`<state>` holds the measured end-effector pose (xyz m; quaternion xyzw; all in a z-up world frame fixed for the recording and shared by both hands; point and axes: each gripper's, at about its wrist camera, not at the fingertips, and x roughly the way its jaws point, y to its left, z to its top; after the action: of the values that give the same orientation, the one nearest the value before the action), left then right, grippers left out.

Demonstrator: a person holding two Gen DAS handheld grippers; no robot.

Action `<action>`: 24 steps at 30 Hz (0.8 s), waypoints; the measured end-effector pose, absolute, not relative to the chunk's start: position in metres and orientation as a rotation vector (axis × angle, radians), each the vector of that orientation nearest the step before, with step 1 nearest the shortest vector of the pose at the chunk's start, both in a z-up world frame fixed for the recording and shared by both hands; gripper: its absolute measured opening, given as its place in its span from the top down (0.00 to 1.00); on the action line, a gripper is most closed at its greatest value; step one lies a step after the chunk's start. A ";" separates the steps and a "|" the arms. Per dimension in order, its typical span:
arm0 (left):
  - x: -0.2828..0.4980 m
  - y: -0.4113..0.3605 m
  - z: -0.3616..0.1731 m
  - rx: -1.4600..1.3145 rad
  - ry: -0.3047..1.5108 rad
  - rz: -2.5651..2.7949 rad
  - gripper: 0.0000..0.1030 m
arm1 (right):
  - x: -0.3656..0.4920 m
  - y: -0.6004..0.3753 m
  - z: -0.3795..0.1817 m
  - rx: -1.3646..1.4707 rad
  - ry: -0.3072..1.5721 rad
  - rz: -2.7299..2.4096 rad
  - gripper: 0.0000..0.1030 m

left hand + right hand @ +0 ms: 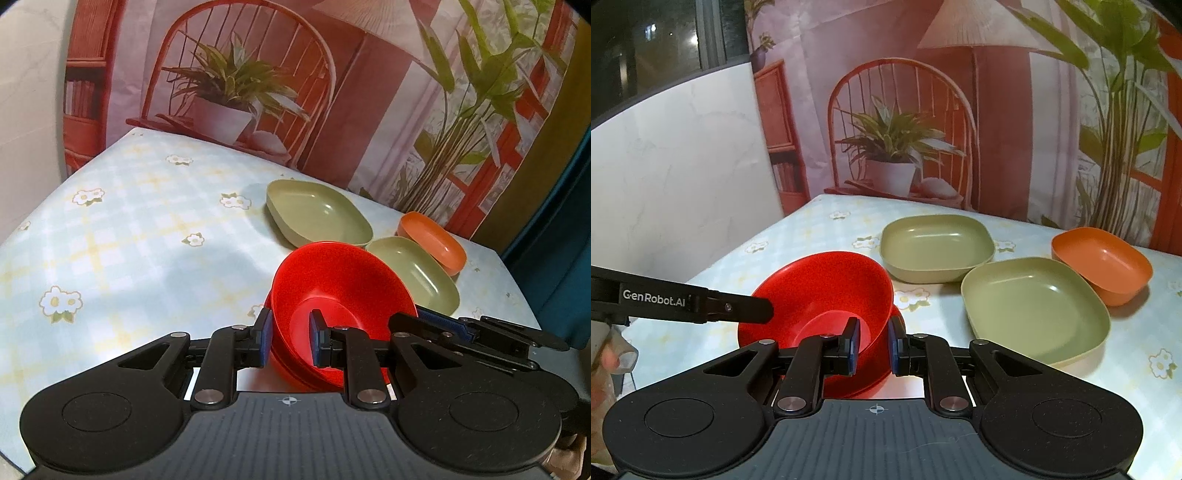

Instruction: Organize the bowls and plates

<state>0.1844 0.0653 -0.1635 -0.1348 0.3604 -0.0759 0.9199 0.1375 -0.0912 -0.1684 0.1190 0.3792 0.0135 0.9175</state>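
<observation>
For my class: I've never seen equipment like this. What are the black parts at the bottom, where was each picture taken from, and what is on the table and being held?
No robot here: a person holds a two-fingered gripper in each hand, with a camera looking along the fingers. One picture comes from the left gripper, the other from the right gripper. Each pinches a wall of the upper red bowl, which sits tilted in another red bowl. On the flowered tablecloth stand two green square dishes, one far and one near, and an orange dish. The chair and plants behind are a printed backdrop.
</observation>
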 end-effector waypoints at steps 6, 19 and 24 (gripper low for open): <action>0.184 0.064 -0.163 -0.276 0.734 -0.142 0.76 | 0.132 -0.090 -0.171 0.224 0.762 0.015 0.82; 0.172 0.060 -0.164 -0.269 0.702 -0.114 0.66 | 0.101 -0.106 -0.175 0.221 0.702 -0.056 0.79; 0.170 0.053 -0.165 -0.226 0.717 -0.125 0.63 | 0.095 -0.114 -0.180 0.245 0.709 -0.086 0.78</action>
<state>0.1700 0.0531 -0.1655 -0.1103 0.3499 -0.0611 0.9283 0.0948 -0.1143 -0.1799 0.1195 0.3460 -0.0419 0.9297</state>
